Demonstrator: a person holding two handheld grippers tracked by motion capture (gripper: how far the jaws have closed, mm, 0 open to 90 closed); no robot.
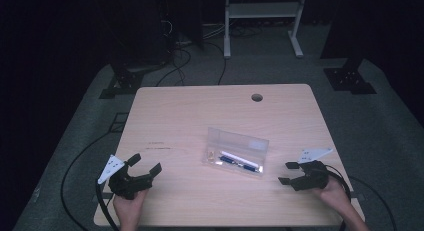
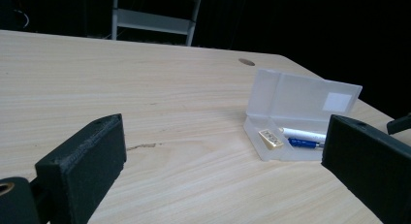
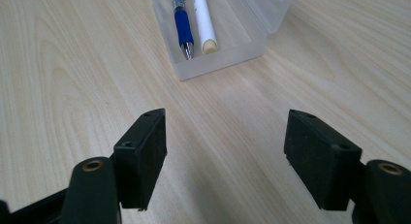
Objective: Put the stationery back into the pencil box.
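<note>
A clear plastic pencil case (image 1: 236, 151) lies open on the wooden table (image 1: 190, 111), its lid standing up at the back. Inside are a blue pen (image 1: 231, 161), a white pen (image 3: 203, 20) and a small gold-coloured object (image 2: 270, 139). My left gripper (image 1: 145, 164) rests open near the table's front left corner, well left of the case (image 2: 300, 117). My right gripper (image 1: 288, 173) rests open at the front right, its jaws spread wide and pointing at the case's near end (image 3: 218, 44), where the blue pen (image 3: 182, 25) shows tip first. Nothing sits between either pair of jaws.
A round cable hole (image 1: 257, 97) pierces the table's far edge. Beyond the table stand a white metal frame (image 1: 262, 16), black stand bases (image 1: 350, 78) and loose cables (image 1: 180, 56) on the grey floor. A cable (image 1: 75, 166) loops left of the table.
</note>
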